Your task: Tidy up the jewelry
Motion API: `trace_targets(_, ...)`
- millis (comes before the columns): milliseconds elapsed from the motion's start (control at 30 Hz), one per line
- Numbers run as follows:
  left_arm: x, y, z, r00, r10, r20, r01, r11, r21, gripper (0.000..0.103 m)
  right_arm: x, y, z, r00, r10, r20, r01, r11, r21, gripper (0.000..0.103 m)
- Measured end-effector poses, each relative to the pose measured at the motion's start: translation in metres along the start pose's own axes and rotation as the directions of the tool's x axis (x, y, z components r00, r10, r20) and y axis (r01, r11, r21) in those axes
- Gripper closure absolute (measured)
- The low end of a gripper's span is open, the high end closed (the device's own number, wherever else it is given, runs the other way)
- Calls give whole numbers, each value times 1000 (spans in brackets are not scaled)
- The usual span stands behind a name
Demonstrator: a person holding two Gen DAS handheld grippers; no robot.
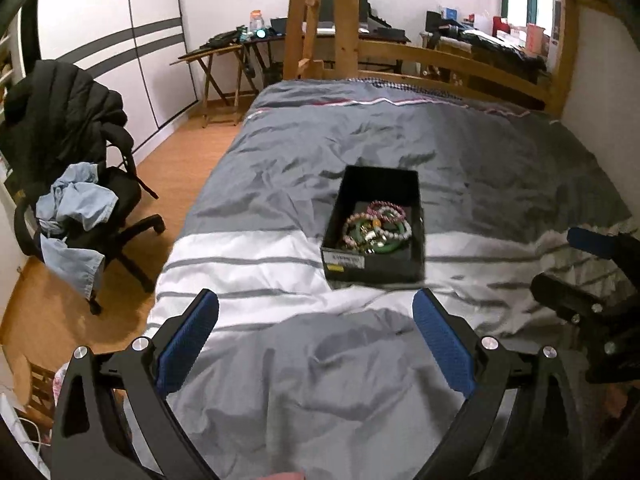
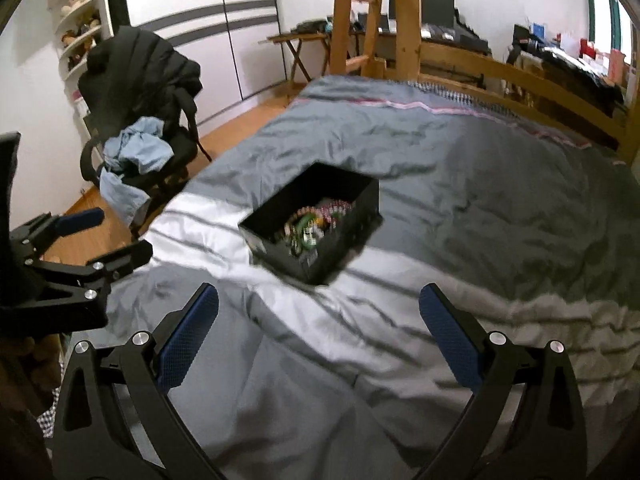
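A black open box [image 1: 416, 258] sits on the bed's grey and white striped duvet [image 1: 304, 360]. Inside it lies a heap of bead bracelets [image 1: 378, 226], pink, white and green. My left gripper [image 1: 316, 304] is open and empty, held above the duvet short of the box. My right gripper [image 2: 319, 300] is open and empty, also short of the box [image 2: 362, 206], where the bracelets [image 2: 316, 226] look blurred. The right gripper shows at the right edge of the left wrist view [image 1: 576, 268], and the left gripper at the left edge of the right wrist view [image 2: 108, 236].
A wooden bed frame [image 1: 440, 56] and ladder [image 1: 316, 20] stand at the far end. An office chair [image 1: 80, 184] with a black jacket and blue clothes stands on the wooden floor to the left. Cluttered desks [image 1: 360, 32] line the back wall.
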State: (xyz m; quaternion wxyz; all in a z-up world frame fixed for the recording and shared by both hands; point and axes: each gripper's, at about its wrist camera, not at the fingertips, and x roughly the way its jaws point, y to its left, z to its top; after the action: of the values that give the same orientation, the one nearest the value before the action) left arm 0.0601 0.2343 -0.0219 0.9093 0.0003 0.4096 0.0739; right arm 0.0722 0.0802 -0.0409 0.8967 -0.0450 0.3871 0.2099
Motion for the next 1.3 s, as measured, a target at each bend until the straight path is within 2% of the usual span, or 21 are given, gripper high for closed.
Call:
trace_targets(167,5,-8,-12,999,-21,-35,22,1000,14,7,1,2,-9,999,-13,-34,13,1000,2,4)
trace_targets(567,11,-17,-15,998,-25,-60,27,999,30,7,0,-1,-11,999,-14,-37,15,1000,13,4)
trace_targets(1300,3,-25,-12,998,-32,-49,34,999,37,7,-3,1,-11,999,3,-36,-2,1000,18,4)
